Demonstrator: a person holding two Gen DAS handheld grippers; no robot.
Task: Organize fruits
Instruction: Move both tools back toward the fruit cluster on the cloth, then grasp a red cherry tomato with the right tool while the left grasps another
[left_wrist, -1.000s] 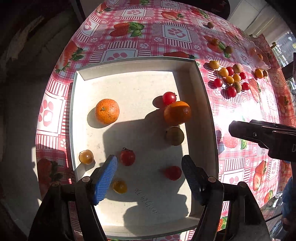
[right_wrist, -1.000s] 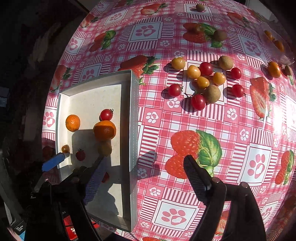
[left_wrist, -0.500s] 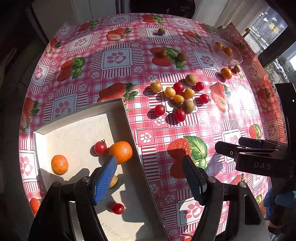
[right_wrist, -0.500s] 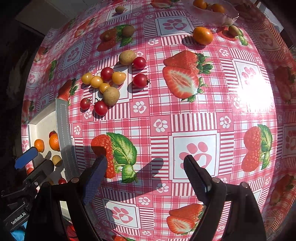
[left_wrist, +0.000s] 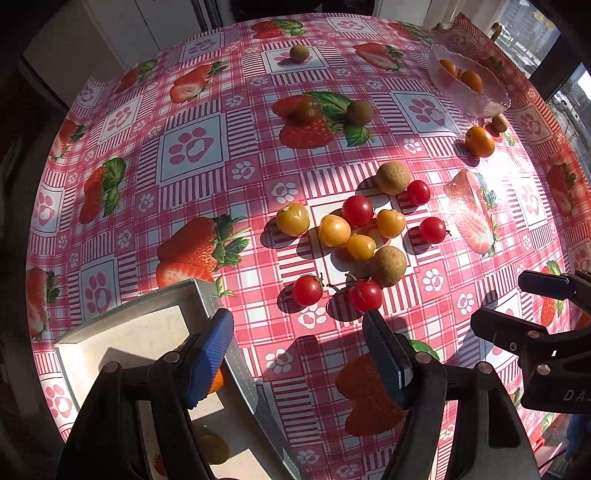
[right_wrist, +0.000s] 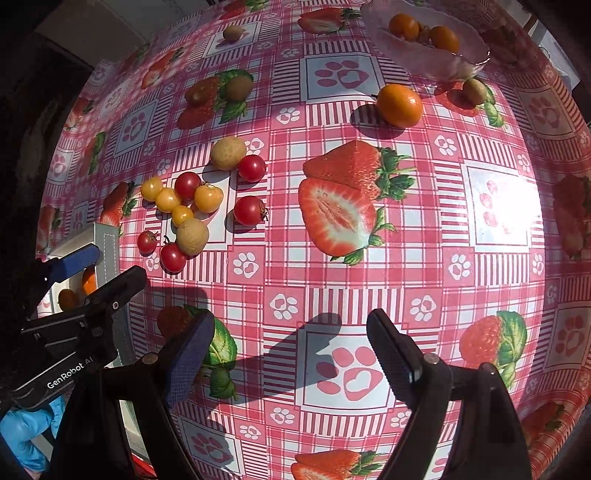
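Note:
A cluster of loose fruit lies on the strawberry-print tablecloth: red cherry tomatoes (left_wrist: 365, 295), yellow ones (left_wrist: 334, 230) and tan round fruits (left_wrist: 389, 260). My left gripper (left_wrist: 299, 354) hangs open and empty just short of the nearest red tomatoes, straddling the right wall of the white tray (left_wrist: 147, 325). An orange (left_wrist: 218, 382) in the tray shows partly behind the left finger. My right gripper (right_wrist: 291, 350) stands open and empty over bare cloth, right of the cluster (right_wrist: 192, 232). Each gripper shows in the other's view: the right gripper (left_wrist: 517, 304), the left gripper (right_wrist: 99, 271).
A glass bowl (right_wrist: 458, 62) with orange fruits stands at the far right, a loose orange (right_wrist: 399, 105) and a small brown fruit (right_wrist: 474, 91) beside it. More brown fruits (left_wrist: 360, 112) lie farther back. A blue-gloved hand (right_wrist: 26, 432) holds the left gripper.
Both grippers have travelled from over the tray toward the loose fruit cluster; the tray has slid to the lower left of both views. The jaws stand as wide as before.

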